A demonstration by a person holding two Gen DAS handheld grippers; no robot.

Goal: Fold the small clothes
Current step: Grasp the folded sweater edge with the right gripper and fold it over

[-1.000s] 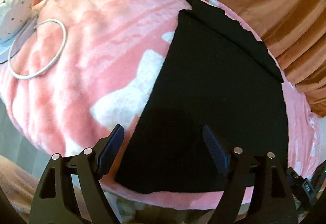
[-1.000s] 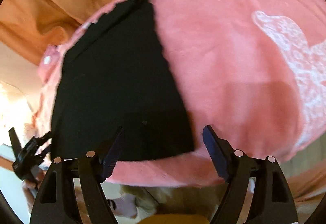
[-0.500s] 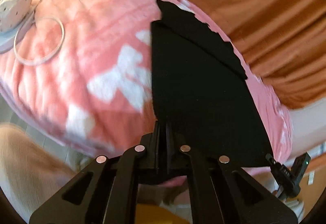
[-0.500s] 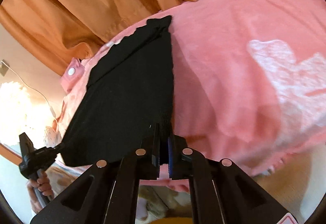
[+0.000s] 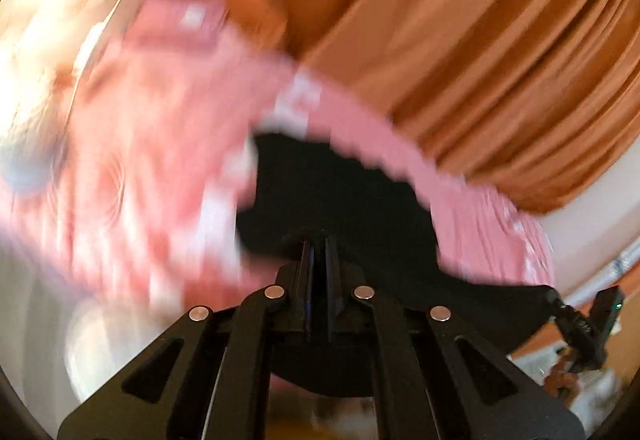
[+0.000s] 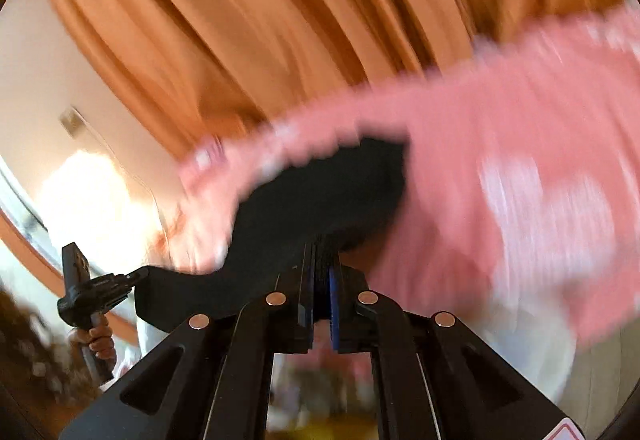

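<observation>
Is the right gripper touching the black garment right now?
Touching. In the right wrist view the right gripper has its jaws shut on an edge of the black garment, which runs straight into them.

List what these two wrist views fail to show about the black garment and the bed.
- Black garment, left wrist view: its near edge is hidden behind the left gripper; what kind of garment it is cannot be told.
- Pink blanket, both views: motion blur smears its white pattern.
- Right gripper, right wrist view: black cloth bunches over its tips.
- Objects left of the blanket, left wrist view: blurred and washed out by glare.
</observation>
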